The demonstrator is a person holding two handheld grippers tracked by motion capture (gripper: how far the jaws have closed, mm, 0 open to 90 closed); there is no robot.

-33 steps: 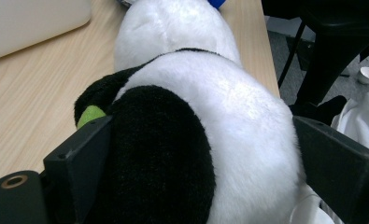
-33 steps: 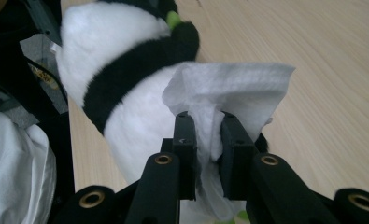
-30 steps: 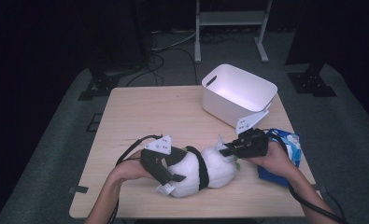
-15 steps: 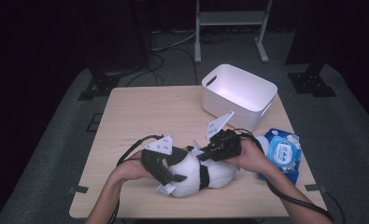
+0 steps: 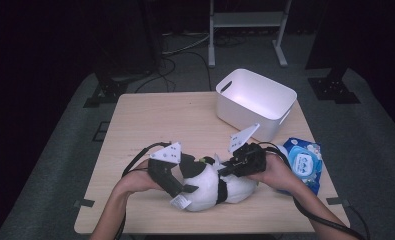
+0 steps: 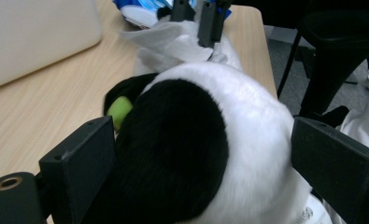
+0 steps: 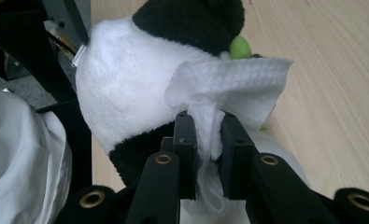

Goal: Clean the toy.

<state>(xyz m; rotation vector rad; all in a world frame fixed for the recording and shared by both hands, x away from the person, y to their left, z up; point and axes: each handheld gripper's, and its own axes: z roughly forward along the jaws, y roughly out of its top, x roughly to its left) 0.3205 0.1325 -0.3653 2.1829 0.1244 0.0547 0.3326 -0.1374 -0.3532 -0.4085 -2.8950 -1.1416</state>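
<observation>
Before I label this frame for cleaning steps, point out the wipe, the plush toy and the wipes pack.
wipe [image 7: 229, 86], right gripper view, its spread upper fold.
plush toy [image 5: 205, 187], high view, white belly.
wipes pack [image 5: 305, 162], high view, its printed top.

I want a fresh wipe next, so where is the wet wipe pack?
In the high view the wet wipe pack lies at the table's right edge, just below the white bin, behind the right hand.

bin [image 5: 255, 100]: white, empty, table's far right | wipes pack [image 5: 305, 162]: blue, flat, near right edge, just in front of bin | table [image 5: 150, 130]: light wood | floor [image 5: 60, 150]: grey carpet
</observation>
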